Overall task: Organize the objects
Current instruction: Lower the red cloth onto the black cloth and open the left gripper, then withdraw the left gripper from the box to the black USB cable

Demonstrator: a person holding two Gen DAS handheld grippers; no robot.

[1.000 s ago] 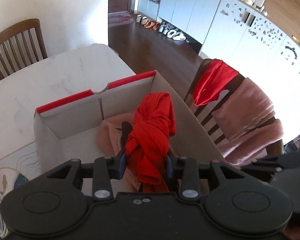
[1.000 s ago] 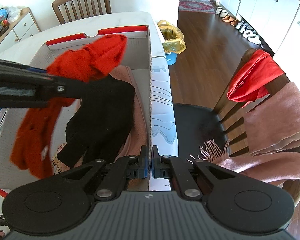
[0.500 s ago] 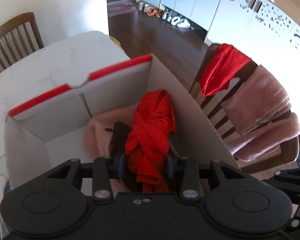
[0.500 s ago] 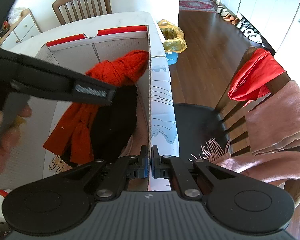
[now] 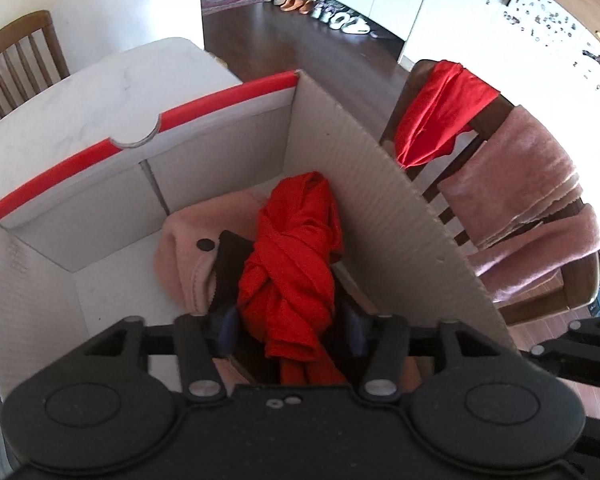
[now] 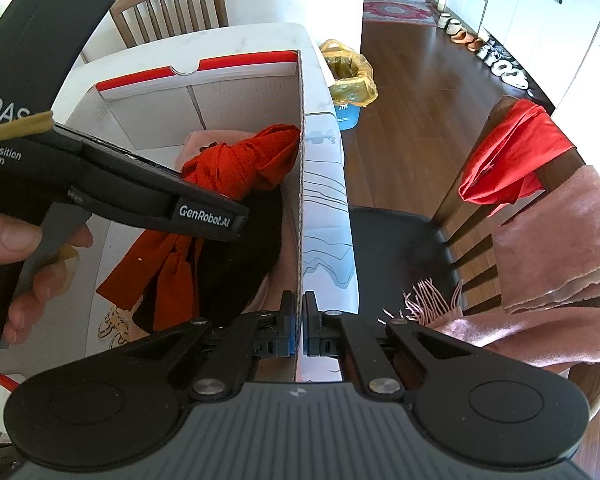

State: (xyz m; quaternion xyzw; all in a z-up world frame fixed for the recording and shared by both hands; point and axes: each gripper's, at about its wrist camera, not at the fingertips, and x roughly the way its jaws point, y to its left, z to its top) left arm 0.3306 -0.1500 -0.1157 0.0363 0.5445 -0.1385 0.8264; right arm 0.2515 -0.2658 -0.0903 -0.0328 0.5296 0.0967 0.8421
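left gripper inside the cardboard box, jaws have just been opening; the red garment hangs between them, pads standing off the cloth on both sides, so it looks let go or nearly so. the garment is a twisted bundle, its upper end leaning by the box's right wall, its lower tail draped over the black garment and the pink garment already lying on the box floor

right gripper pinched tight on the near part of the box's right wall, nothing else in it; judged to be steadying the box. hand on the left gripper's handle shows in the right wrist view

still outside the box: red cloth and pink scarf over the chair back

risks, judged:
- cloth may snag on a pad as the left gripper lifts, dragging the bundle back up or over the wall
- the bundle sits high against the wall; a nudge could tip its top over the edge
- the right pinch could crease or tilt the thin wall if pulled
- loose tail could unroll and crowd space for the remaining pieces
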